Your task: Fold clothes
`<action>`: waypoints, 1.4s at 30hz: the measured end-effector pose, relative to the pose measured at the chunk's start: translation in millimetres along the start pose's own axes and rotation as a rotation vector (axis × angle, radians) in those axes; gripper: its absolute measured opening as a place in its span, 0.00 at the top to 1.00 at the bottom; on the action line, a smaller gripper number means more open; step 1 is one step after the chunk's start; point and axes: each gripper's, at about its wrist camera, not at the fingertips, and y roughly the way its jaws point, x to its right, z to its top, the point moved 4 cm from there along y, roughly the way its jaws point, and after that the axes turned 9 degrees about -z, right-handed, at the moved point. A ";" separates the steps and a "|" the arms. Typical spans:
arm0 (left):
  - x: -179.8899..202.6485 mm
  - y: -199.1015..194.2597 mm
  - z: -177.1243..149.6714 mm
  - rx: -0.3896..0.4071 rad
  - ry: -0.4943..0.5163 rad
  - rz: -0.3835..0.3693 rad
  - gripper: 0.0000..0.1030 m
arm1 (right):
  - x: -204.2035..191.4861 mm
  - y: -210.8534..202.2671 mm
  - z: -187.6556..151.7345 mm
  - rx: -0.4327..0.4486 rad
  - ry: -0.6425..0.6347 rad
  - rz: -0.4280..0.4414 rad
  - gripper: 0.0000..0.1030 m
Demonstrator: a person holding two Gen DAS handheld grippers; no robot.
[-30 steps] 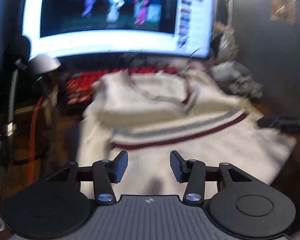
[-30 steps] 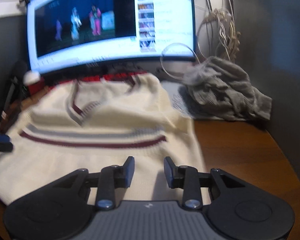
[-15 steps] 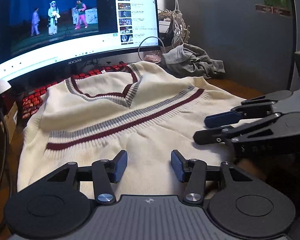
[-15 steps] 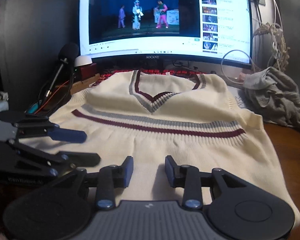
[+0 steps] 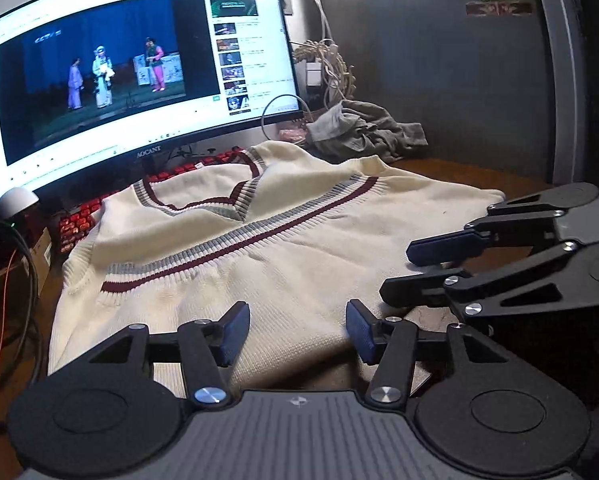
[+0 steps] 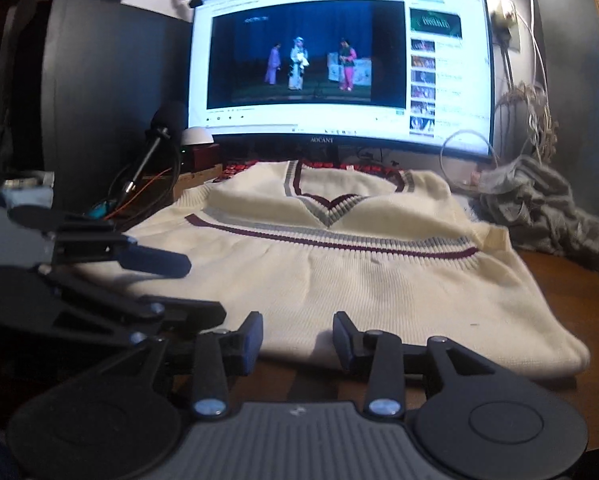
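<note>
Here's the cream knit vest [image 5: 299, 248], spread flat across the middle of both frames on the brown desk [image 6: 571, 276], V-neck toward the top, its maroon and grey stripe running across the chest. In the left wrist view the left gripper [image 5: 298, 330] sits at the bottom centre, blue-padded fingers [image 5: 235, 330] spread wide with nothing between them, hovering right over the vest's near hem. At the right edge of that frame comes the right gripper [image 5: 419, 268], its two fingers parted as well, tips over the vest's lower right corner.

Switch to the right wrist view: the right gripper [image 6: 298, 340] is at bottom centre, jaws apart and empty, tips at the hem's edge; whether they touch the fabric, I can't tell. The left gripper [image 6: 195, 292] reaches in from the lower left of the frame, also open, over the vest's left side.

Up top, a lit monitor [image 6: 339, 60] shows a stage performance. A red keyboard [image 5: 79, 220] peeks from under the vest's collar end. A crumpled grey garment [image 6: 539, 204] lies at the right, just beside the vest's shoulder. A microphone [image 6: 167, 120] stands at the left of the monitor.
</note>
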 end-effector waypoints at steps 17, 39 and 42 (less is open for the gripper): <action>-14.2 1.5 -4.7 0.019 -0.108 -0.031 0.37 | 45.8 -7.4 -18.8 0.079 0.063 -0.074 0.60; -16.0 2.3 -3.9 0.004 -0.113 -0.041 0.36 | 120.2 -23.3 -37.0 0.109 0.174 -0.205 0.59; -15.8 2.3 -3.6 0.004 -0.113 -0.042 0.36 | 109.6 -20.4 -34.6 0.111 0.176 -0.162 0.55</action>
